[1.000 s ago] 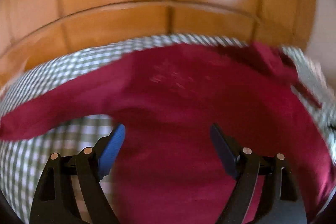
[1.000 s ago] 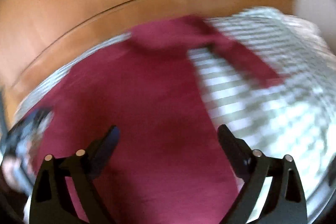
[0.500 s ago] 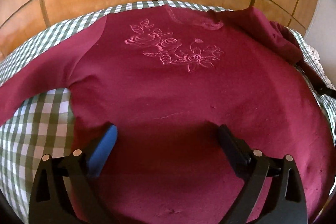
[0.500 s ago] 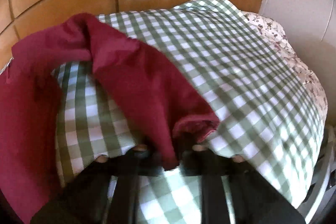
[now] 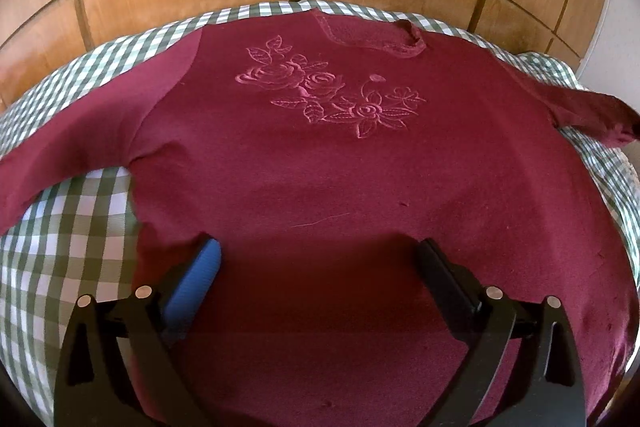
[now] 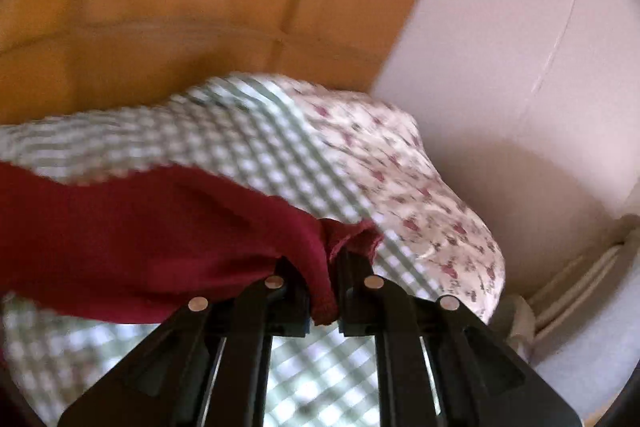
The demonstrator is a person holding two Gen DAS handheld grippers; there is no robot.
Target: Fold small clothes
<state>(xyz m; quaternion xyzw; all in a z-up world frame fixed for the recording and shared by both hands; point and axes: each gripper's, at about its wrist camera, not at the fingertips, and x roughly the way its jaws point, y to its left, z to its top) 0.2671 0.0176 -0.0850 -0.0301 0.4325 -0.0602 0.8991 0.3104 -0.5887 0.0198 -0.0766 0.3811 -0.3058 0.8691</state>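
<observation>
Sweater (image 5: 320,187): no writing; left claw (image 5: 318,259) spread, right claw (image 6: 324,267) pinching its sleeve (image 6: 160,239).

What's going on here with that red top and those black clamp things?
A person is working two hand-held grippers to fold a dark red top spread on a checked cloth. The right gripper is shut on the end of one sleeve and holds it over the cloth. The left gripper is open over the top's lower part, gripping nothing. No fold is made yet.
</observation>
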